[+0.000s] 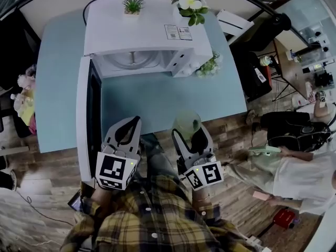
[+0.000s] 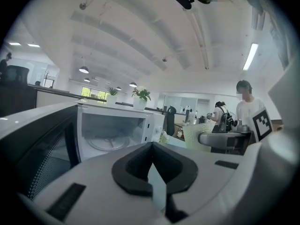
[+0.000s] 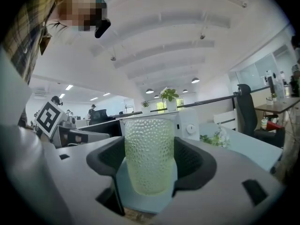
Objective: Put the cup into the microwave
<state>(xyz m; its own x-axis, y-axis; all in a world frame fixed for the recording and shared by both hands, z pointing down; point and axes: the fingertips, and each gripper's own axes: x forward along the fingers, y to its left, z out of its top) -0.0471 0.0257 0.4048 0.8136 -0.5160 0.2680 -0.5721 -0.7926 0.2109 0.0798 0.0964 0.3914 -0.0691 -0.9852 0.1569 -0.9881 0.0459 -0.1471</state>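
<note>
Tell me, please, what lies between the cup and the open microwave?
Nothing but bare blue table, as the head view shows, separates the cup in the right gripper from the microwave.

Pale green, dimpled, translucent cup (image 3: 149, 153) upright, gripped between jaws of right tool (image 1: 191, 138) at counter (image 1: 157, 98) near edge; white microwave (image 1: 147, 35) at far side, door swung open leftward.
</note>
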